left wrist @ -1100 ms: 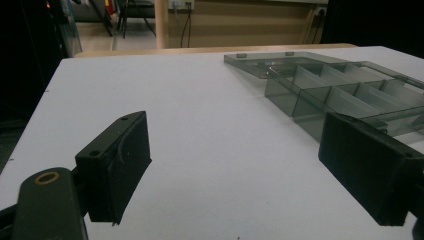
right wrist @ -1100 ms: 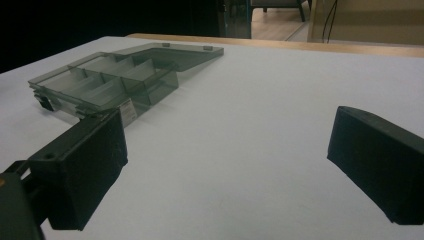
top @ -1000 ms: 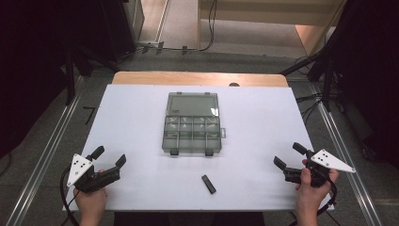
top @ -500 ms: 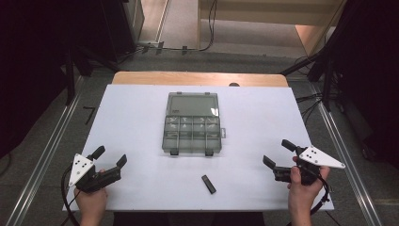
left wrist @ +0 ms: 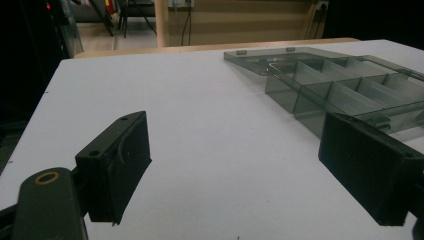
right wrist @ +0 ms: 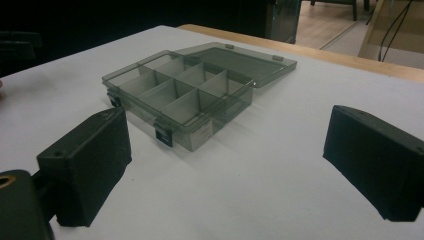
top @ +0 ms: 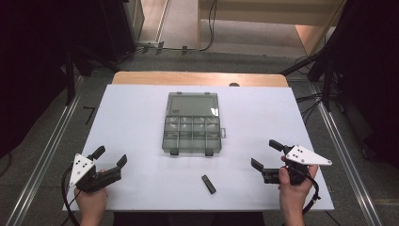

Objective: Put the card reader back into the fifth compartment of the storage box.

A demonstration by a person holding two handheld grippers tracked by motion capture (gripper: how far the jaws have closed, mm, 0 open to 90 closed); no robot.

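MOVED: my right gripper (top: 266,158) shifts inward toward stick (top: 208,183) | STATE: both spread, empty; left gripper (top: 110,159) idle | RISK: flat stick may skid from jaws; box (top: 192,127) near.

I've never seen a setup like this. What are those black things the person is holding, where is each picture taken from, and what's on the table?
There is no robot here: a person holds a hand tool with two black jaws in each hand. The high view looks down from above the table. It shows the left gripper and the right gripper, both open and holding nothing. The other two pictures come from small cameras riding on each gripper, looking out between its own jaws. On the white table lies a smoky clear plastic organizer box with its lid folded open and flat behind it; its compartments look empty. Nearer the person lies a small black stick-shaped object, too small to identify.
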